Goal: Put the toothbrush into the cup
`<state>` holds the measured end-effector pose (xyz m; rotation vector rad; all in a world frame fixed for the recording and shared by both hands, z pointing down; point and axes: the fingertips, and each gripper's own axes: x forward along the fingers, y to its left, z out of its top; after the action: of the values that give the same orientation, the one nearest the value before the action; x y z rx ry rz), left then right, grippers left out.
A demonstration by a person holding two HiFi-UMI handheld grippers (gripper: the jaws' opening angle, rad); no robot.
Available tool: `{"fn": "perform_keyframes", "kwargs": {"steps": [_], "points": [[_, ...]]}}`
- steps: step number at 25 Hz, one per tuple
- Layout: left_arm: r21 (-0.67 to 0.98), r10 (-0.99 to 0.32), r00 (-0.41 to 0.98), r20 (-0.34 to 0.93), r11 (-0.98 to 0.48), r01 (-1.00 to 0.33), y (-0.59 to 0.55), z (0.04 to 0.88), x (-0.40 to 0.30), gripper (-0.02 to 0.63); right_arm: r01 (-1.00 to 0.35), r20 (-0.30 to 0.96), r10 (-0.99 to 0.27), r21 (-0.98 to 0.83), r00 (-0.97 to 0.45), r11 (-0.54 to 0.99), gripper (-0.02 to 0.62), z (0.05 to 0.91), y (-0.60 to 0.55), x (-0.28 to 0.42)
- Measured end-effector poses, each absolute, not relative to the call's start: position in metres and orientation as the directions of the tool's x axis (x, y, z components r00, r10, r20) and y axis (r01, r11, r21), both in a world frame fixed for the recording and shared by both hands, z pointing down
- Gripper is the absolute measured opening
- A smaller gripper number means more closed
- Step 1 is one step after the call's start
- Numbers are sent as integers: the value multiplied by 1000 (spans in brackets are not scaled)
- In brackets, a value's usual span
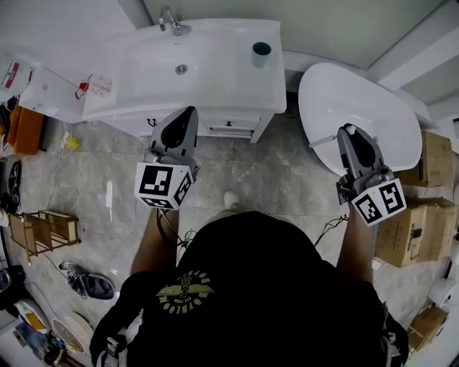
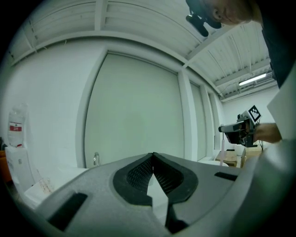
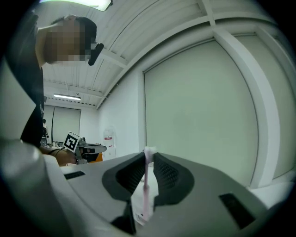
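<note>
A pale pink toothbrush (image 3: 146, 185) stands upright between the jaws of my right gripper (image 3: 149, 156), which is shut on it. In the head view that gripper (image 1: 349, 132) hovers over a white oval tub (image 1: 387, 107), and the toothbrush (image 1: 323, 140) sticks out to its left. The grey-blue cup (image 1: 262, 54) stands at the back right corner of the white sink counter (image 1: 222, 79), well apart from both grippers. My left gripper (image 1: 188, 115) is held at the counter's front edge, and in its own view the left gripper (image 2: 153, 157) has its jaws together on nothing.
A faucet (image 1: 172, 21) and drain (image 1: 181, 69) sit in the sink. Cardboard boxes (image 1: 423, 208) stack at the right. On the grey tiled floor at the left are a wooden rack (image 1: 43, 229) and shoes (image 1: 90, 283).
</note>
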<state>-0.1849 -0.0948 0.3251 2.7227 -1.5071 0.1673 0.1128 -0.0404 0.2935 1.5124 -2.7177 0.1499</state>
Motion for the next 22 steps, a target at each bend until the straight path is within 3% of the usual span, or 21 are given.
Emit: {"fn": "perform_keyframes", "kwargs": {"steps": [10, 22], "points": [[-25, -794, 592, 134, -600, -799, -130, 337, -173, 11, -865, 47, -865, -81, -500, 496, 57, 286, -63, 103], [-57, -825, 550, 130, -560, -826, -181, 327, -144, 11, -837, 23, -841, -116, -540, 534, 57, 295, -116, 134]]}}
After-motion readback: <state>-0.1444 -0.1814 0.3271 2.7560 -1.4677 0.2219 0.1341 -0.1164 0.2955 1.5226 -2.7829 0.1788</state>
